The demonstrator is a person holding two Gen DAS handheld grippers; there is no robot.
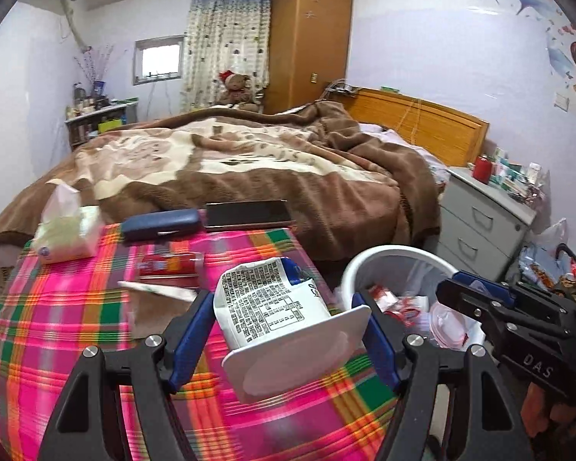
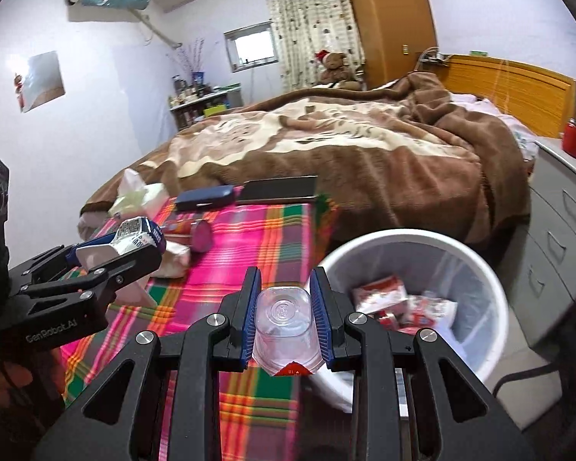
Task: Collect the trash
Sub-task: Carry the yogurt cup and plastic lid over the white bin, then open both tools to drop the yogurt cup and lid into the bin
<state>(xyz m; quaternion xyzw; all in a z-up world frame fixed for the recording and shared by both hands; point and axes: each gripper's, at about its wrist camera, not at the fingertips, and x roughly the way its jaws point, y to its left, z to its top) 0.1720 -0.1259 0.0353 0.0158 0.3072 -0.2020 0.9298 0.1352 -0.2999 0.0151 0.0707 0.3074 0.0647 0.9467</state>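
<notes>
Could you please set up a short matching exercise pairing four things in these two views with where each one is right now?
Things:
1. white yogurt cup
2. clear plastic cup
3. red snack wrappers
4. blue glasses case

Places:
A. inside the white trash bin
B. lying on the plaid cloth, near the bed
C. between the pads of the right gripper
D. between the pads of the left gripper

Pairs: 1-D, 2-C, 3-A, 4-B

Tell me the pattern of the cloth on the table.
The cloth is a bright plaid of pink, green and orange; the left wrist view shows it best.
</notes>
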